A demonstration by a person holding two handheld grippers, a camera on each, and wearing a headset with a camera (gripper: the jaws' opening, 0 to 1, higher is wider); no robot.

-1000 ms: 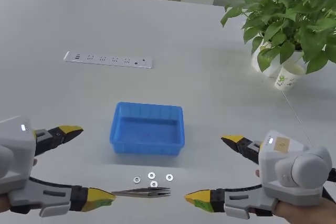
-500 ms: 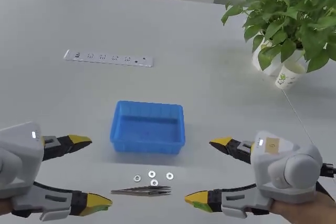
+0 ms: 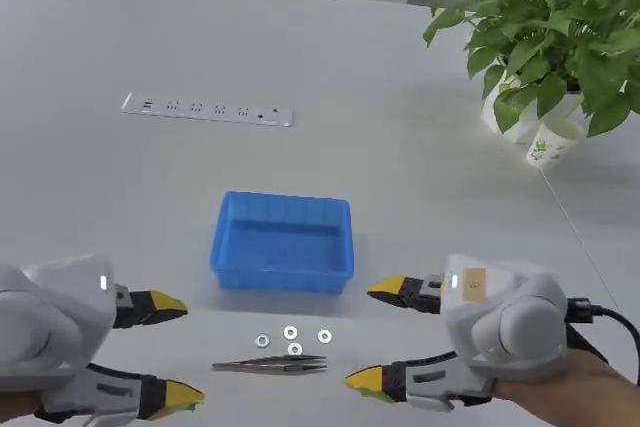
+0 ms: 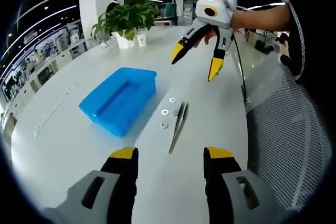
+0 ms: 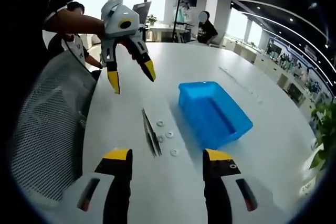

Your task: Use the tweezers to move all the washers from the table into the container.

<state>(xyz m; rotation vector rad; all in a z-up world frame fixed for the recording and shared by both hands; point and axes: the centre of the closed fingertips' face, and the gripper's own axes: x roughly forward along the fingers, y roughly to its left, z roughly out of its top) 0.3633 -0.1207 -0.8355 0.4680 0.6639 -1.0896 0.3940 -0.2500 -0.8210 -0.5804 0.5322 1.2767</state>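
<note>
Where the tweezers (image 3: 270,365) lie: flat on the table (image 3: 330,67) near its front edge, between the two grippers and touching neither, with their length running from one gripper towards the other.
Washers (image 3: 291,333): four, loose on the table in a small cluster just beyond the tweezers, between them and the container; the nearest one lies just beside the tweezers.
Container (image 3: 281,278): blue, rectangular and open-topped, standing on the table just beyond the washers.
Left gripper (image 3: 178,349): held to the left of the tweezers, jaws spread wide and gripping nothing; in the left gripper view the tweezers lie ahead, in line with the gap between its yellow tips.
Right gripper (image 3: 361,335): held to the right of the tweezers, jaws parted wide and gripping nothing; its nearer yellow tip is near the tweezers' end but apart from it.
Farther back: a power strip (image 3: 207,112) lies beyond the container, and a potted plant (image 3: 560,37) stands at the far right.
</note>
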